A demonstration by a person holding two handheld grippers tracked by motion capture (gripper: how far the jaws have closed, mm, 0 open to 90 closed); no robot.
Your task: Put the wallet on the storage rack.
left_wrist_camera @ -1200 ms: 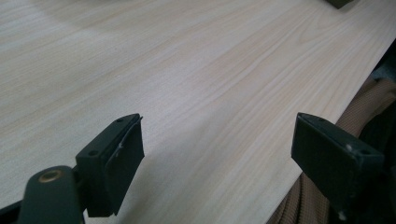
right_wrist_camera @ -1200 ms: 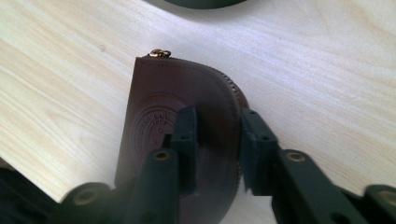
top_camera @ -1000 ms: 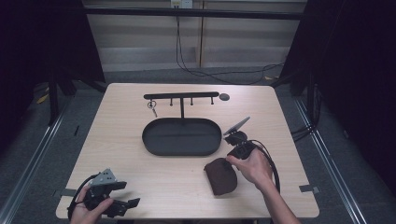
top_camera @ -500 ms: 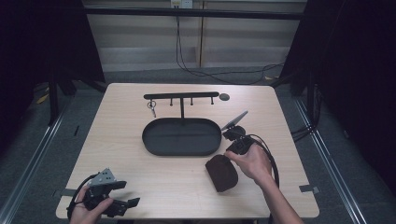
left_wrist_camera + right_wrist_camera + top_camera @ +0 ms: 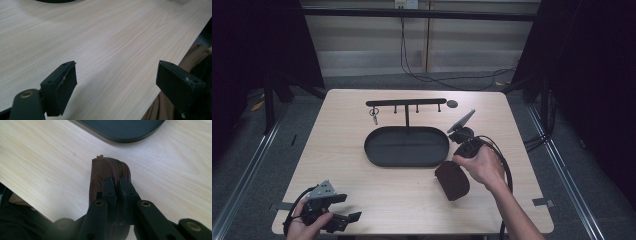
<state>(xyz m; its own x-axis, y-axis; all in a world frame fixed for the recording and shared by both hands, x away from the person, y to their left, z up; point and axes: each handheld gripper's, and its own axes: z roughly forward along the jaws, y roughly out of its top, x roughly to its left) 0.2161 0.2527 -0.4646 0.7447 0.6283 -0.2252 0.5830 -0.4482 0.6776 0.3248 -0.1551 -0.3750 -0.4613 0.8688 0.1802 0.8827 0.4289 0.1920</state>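
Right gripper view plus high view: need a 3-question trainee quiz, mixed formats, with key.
1. True or false: the right gripper is shut on the brown zip pouch.
2. Multiple choice: the left gripper is A) shut on a cable, B) open over bare table, C) inside the tray.
3. Fill in: in the high view, the pouch lies on the table just outside the black oval ____, at its near right.

Key
1. True: its jaws pinch the pouch's edge by the zip.
2. B: jaws wide apart, nothing between them.
3. tray
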